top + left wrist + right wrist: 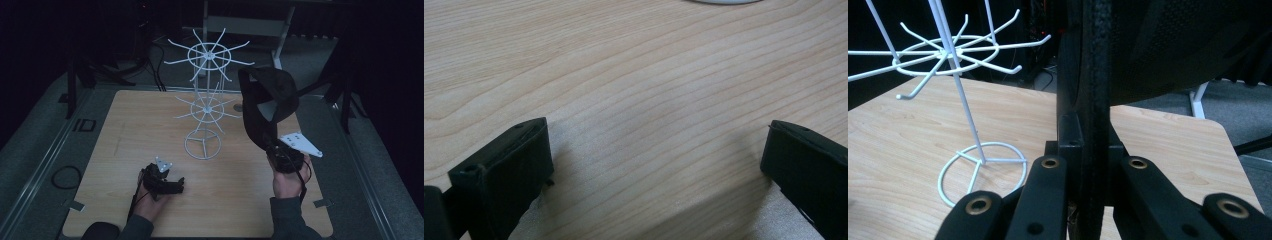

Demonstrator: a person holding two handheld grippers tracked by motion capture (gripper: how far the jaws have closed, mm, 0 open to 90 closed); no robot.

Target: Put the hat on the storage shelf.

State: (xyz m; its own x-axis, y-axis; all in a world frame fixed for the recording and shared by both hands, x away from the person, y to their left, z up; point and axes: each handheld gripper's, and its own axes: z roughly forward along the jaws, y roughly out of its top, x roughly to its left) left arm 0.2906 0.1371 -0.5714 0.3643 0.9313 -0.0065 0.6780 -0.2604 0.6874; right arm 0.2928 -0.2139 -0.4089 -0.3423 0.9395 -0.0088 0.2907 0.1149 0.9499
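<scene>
Both tools were matte black plastic with chunky, blocky jaws. The right tool (1091, 170) had brass-coloured rivets along its black linkage arms, plus a pale grey three-cornered plate on top dotted with small holes. The left tool (172, 185) carried a smaller grey plate. Thin black cables trailed off each one, and the person wore dark grey-green long sleeves (290, 220).

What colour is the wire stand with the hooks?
White. The wire stand shows best in the high view, against the dark background.

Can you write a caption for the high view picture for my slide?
Right hand-held gripper lifts a black cap beside the white wire rack.
</scene>
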